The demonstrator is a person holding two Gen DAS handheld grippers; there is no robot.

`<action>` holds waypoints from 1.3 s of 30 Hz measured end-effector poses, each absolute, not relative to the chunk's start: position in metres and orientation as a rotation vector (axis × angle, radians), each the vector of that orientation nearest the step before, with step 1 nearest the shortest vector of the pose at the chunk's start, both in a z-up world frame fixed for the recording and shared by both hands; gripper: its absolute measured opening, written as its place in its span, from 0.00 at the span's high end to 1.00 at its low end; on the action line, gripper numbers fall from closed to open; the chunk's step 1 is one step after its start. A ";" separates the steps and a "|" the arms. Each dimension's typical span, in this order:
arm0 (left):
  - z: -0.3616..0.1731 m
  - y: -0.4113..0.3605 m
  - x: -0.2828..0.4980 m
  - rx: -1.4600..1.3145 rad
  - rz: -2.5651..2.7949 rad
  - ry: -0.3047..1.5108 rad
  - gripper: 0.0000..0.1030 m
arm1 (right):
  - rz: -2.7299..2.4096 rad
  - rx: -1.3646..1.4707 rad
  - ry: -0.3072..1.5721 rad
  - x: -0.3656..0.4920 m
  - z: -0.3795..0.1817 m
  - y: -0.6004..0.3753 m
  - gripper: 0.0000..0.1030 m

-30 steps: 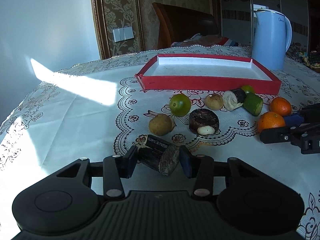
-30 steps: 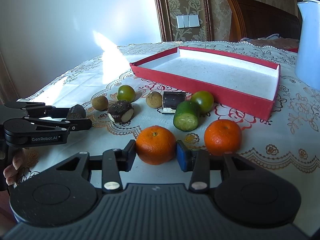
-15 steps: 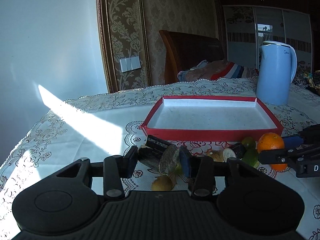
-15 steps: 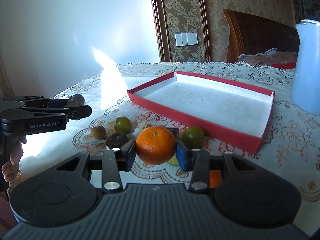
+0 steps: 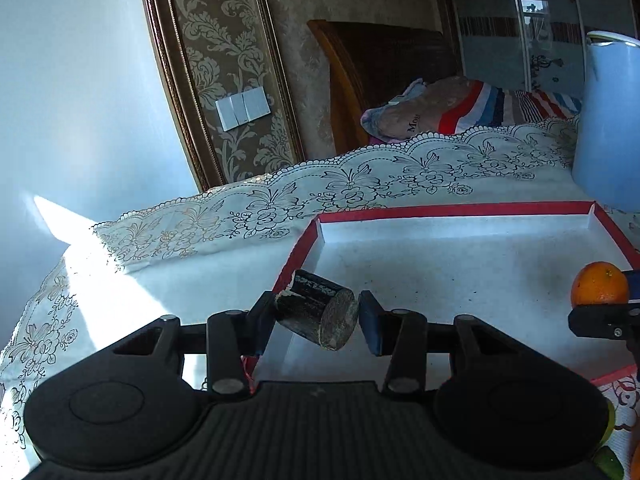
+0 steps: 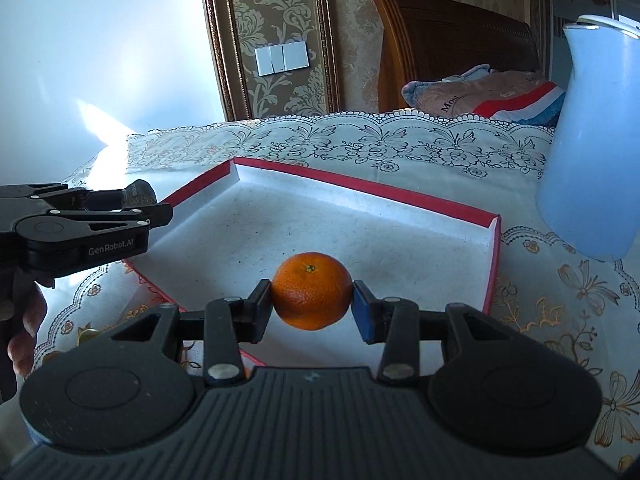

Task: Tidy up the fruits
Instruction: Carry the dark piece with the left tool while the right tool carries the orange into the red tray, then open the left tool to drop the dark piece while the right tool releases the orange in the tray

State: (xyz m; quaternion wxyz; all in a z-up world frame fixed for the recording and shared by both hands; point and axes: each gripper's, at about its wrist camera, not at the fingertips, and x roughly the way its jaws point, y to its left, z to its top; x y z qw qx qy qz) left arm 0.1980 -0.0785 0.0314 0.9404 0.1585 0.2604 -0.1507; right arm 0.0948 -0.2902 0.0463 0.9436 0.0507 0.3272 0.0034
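My left gripper (image 5: 318, 316) is shut on a dark cylindrical fruit piece (image 5: 308, 300) with a grey cut end, held above the near left corner of the red tray (image 5: 452, 210). My right gripper (image 6: 312, 306) is shut on an orange (image 6: 310, 292), which hangs over the tray's white floor (image 6: 320, 224). The left wrist view shows the orange (image 5: 599, 289) at the right edge in the right gripper's fingers (image 5: 600, 320). In the right wrist view, the left gripper (image 6: 152, 206) and its dark piece (image 6: 140, 194) sit over the tray's left rim.
A pale blue kettle (image 5: 608, 120) (image 6: 592, 140) stands just beyond the tray's far right corner. Behind the lace-covered table (image 6: 400, 144) are a wooden chair (image 6: 448, 32) and a striped cushion (image 6: 500, 92). A green fruit (image 5: 608, 468) shows at the bottom right. A person's hand (image 6: 24, 332) grips the left tool.
Both grippers lifted their fruit off the tablecloth and moved forward over the tray. The loose fruits in front of the tray have dropped out of view.
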 end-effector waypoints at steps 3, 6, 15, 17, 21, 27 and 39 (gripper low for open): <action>0.015 -0.081 0.209 0.347 -0.293 0.593 0.58 | 0.004 0.089 0.685 0.100 0.040 -0.293 0.61; 0.001 -0.075 0.204 0.363 -0.283 0.650 0.58 | 0.007 0.088 0.690 0.099 0.037 -0.296 0.61; 0.009 -0.055 0.165 0.327 -0.254 0.738 0.58 | 0.016 0.093 0.694 0.078 0.037 -0.297 0.61; 0.009 -0.052 0.153 0.308 -0.257 0.749 0.58 | 0.027 0.086 0.701 0.073 0.036 -0.295 0.61; 0.012 -0.042 0.134 0.248 -0.229 0.739 0.58 | 0.056 0.075 0.721 0.061 0.034 -0.286 0.61; 0.013 -0.036 0.131 0.209 -0.194 0.749 0.58 | 0.067 0.090 0.736 0.055 0.034 -0.283 0.61; 0.008 -0.041 0.140 0.205 -0.168 0.760 0.55 | 0.068 0.132 0.788 0.073 0.030 -0.277 0.61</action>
